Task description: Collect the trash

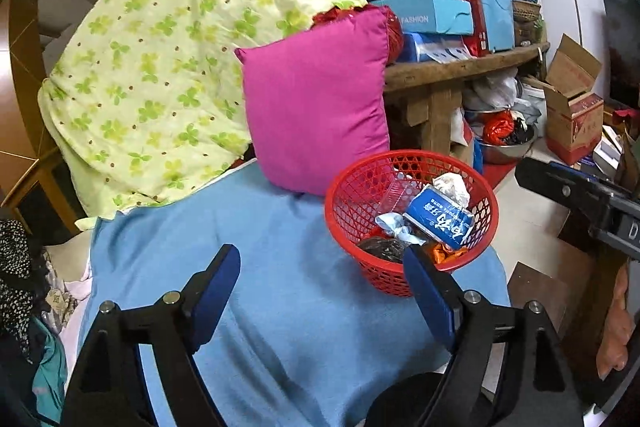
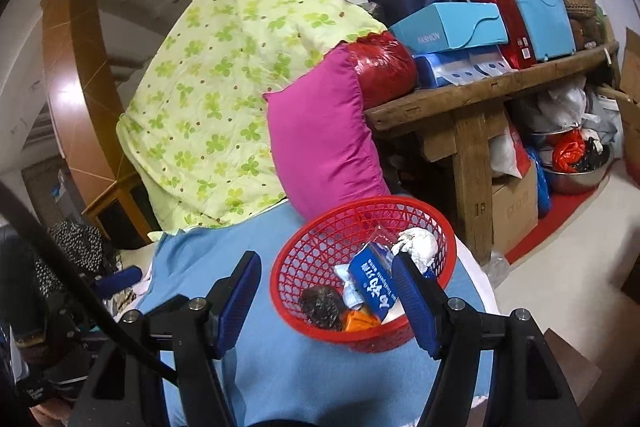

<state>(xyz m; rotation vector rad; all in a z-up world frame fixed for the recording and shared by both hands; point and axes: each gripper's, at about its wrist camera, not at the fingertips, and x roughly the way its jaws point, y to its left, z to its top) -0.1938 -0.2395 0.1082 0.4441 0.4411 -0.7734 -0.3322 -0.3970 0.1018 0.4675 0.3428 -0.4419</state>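
Trash-filled red basket (image 1: 412, 223) sits on the blue sheet (image 1: 280, 307) ahead-right of my empty, spread left jaws (image 1: 322, 293), nearer my empty, parted right jaws (image 2: 326, 301).

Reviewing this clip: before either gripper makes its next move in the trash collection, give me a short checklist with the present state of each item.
1. left gripper empty: ok, jaws open with only the blue cloth behind them.
2. right gripper empty: ok, jaws open, nothing pinched.
3. red basket upright on the cloth: ok.
4. Trash inside the basket: ok, blue packet, white crumpled paper, a dark item and an orange wrapper all lie inside the rim.
5. Loose trash left on the cloth: none on the part in view; the rest cannot tell.
6. Basket seated safely: cannot tell, it sits near the cloth's right edge.
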